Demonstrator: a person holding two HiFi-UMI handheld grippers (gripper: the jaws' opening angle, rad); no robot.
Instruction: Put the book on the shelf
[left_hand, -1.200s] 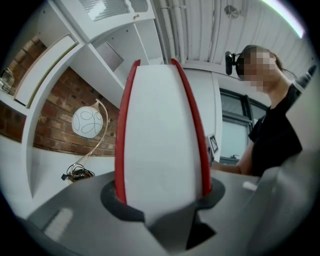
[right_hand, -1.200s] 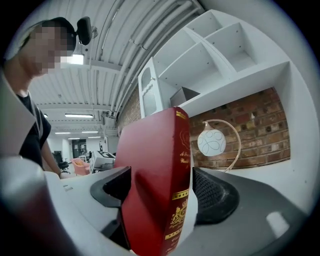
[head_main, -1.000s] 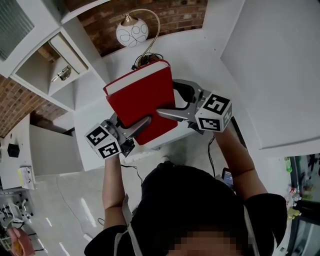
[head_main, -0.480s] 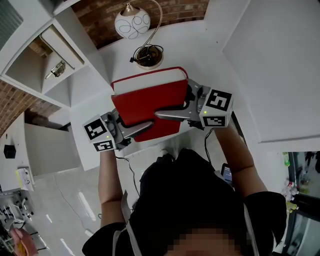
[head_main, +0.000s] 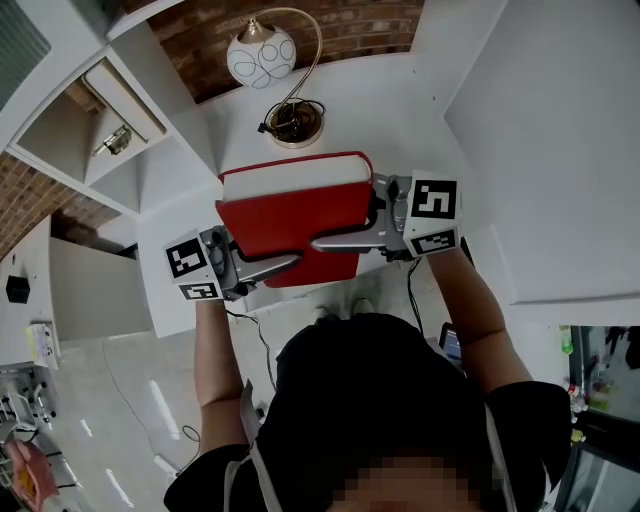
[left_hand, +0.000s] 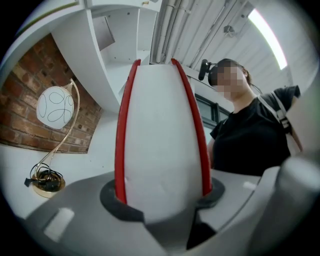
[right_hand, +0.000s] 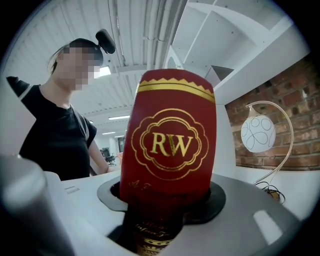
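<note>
The left claw (head_main: 285, 266) is clamping the page edge of the stiff, likely heavy red book (head_main: 290, 212) near the lamp (head_main: 262, 55). The right claw (head_main: 330, 242), jaws just closing, is gripping its spine.

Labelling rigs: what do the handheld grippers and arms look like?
The left gripper and right gripper: grey bodies, long silver jaws, each with a white cube of black square markers. Bare forearms, black short sleeves. Right jaws have just been closing on the red book.
</note>
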